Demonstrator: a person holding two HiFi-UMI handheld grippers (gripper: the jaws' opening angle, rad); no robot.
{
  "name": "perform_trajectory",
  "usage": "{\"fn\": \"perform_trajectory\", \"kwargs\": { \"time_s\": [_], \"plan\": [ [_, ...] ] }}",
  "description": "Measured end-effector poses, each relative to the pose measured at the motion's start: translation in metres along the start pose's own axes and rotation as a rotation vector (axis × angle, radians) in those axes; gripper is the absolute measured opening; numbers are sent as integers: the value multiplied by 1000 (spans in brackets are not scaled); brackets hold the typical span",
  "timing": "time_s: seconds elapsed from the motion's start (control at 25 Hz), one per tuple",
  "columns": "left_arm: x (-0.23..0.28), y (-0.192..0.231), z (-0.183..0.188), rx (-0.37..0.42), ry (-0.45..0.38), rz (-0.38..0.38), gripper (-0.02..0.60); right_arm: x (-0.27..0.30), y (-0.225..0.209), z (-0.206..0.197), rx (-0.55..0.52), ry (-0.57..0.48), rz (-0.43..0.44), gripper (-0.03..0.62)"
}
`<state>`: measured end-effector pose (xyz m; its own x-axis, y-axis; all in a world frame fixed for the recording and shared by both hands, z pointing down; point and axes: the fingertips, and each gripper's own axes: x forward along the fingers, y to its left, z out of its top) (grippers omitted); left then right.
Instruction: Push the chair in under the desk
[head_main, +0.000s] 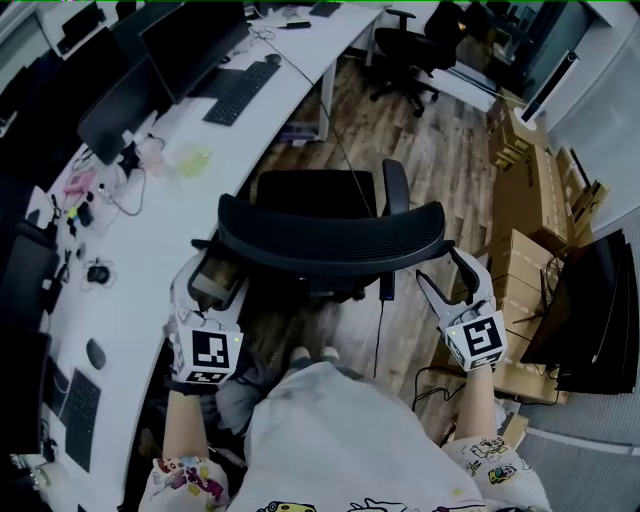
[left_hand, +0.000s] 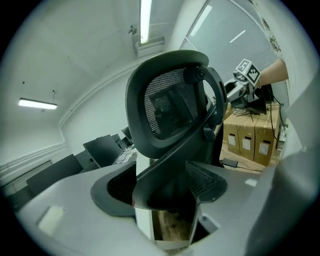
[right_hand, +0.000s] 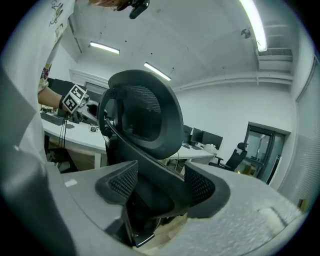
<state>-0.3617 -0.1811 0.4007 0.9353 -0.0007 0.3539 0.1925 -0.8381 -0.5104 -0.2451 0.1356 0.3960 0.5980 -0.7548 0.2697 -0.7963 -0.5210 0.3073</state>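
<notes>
Head view alone shows the chair (head_main: 330, 240) on the wood floor just beside the curved white desk (head_main: 150, 250), its seat not under it. The left gripper (head_main: 218, 282) and right gripper (head_main: 445, 272) are at the backrest's two ends. The gripper views show both pairs of jaws spread wide, astride the backrest's rim without clamping it.

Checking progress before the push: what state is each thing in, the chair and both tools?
chair: upright, not yet under the desk
left tool: open, jaws astride the backrest's edge
right tool: open, jaws astride the backrest's other edge
monitor: screen dark
</notes>
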Motion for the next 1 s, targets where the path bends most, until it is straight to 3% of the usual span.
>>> {"fn": "perform_trajectory", "kwargs": {
  "time_s": [0.32, 0.6, 1.0],
  "plan": [
    [18, 4, -14, 190, 66, -19, 333, 18, -12, -16, -145, 74, 31, 298],
    [29, 3, -14, 285, 88, -16, 287, 24, -12, -18, -181, 68, 105, 307],
    [33, 6, -16, 356, 115, 9, 275, 33, -10, -20, -257, 60, 193, 299]
  ]
}}
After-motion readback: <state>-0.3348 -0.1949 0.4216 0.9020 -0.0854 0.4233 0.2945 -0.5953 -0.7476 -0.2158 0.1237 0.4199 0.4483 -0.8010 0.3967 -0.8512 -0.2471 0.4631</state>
